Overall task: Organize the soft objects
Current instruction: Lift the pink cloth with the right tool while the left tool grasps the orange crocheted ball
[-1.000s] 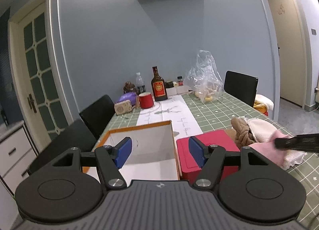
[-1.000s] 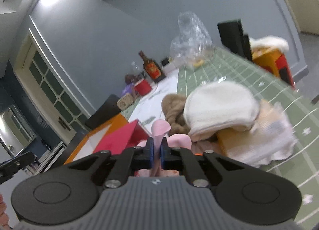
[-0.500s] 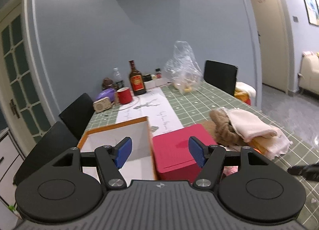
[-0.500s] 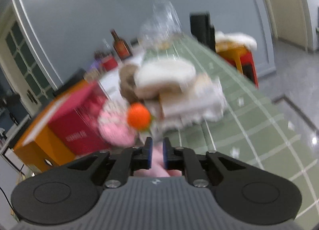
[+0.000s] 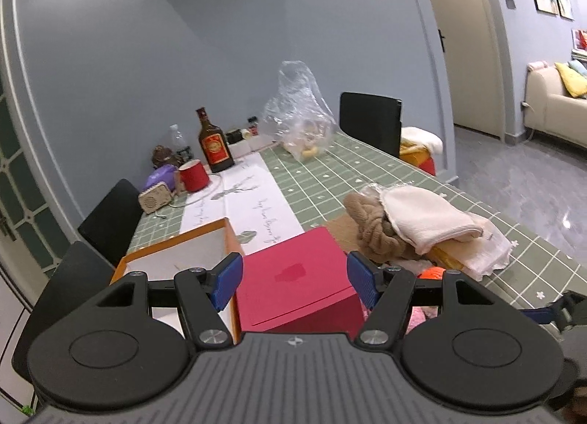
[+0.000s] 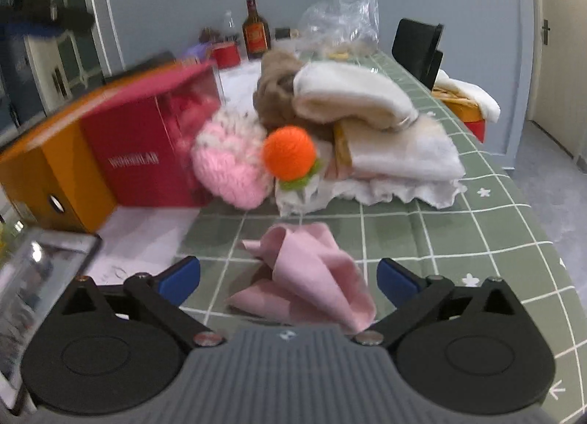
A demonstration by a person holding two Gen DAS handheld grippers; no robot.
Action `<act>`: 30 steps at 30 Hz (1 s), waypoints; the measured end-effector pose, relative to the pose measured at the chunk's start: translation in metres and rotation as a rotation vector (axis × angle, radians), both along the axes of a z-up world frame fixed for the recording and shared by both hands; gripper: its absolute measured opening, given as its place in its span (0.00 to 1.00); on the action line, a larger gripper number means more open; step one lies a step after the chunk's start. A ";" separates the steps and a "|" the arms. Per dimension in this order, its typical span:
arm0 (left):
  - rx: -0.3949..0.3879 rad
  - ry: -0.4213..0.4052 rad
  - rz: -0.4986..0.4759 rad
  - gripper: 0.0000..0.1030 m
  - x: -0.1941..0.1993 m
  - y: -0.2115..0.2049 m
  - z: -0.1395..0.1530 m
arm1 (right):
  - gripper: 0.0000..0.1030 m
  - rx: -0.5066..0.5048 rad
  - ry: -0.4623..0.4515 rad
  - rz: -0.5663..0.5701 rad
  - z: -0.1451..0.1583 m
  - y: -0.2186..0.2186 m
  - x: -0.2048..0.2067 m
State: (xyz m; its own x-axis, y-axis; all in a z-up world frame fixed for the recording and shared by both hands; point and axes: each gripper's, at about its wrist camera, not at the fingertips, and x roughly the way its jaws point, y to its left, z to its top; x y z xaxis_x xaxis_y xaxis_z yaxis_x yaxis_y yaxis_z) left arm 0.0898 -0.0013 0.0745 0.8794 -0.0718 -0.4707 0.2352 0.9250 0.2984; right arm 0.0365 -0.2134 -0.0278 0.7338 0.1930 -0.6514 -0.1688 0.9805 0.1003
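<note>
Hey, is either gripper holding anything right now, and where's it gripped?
Nothing. Both the left gripper and right gripper are open; the pink cloth lies loose on the table.

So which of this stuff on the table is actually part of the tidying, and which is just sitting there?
Part of the job:
pink cloth
pink knitted hat
brown knit
cream towel
orange box
red box

Just lying about:
liquor bottle
red cup
plastic bag
small speaker
</note>
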 end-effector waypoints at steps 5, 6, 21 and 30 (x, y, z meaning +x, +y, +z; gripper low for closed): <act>0.044 0.043 -0.105 0.75 0.009 -0.014 -0.007 | 0.96 -0.094 0.000 -0.012 -0.010 0.006 0.009; 0.053 0.053 -0.115 0.75 0.011 -0.018 -0.011 | 0.92 -0.103 -0.009 -0.007 -0.010 0.006 0.009; 0.031 0.072 -0.259 0.75 0.026 -0.073 -0.078 | 0.29 -0.050 -0.137 -0.101 -0.013 -0.020 -0.022; 0.122 0.106 -0.285 0.75 0.051 -0.107 -0.127 | 0.26 0.024 -0.147 -0.106 -0.015 -0.031 -0.024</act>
State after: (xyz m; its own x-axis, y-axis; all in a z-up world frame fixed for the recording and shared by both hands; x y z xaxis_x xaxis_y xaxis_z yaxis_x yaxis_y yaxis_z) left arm 0.1404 -0.1084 -0.0526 0.7775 -0.2456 -0.5790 0.5156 0.7760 0.3632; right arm 0.0120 -0.2445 -0.0423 0.8380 0.1236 -0.5315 -0.0795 0.9913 0.1053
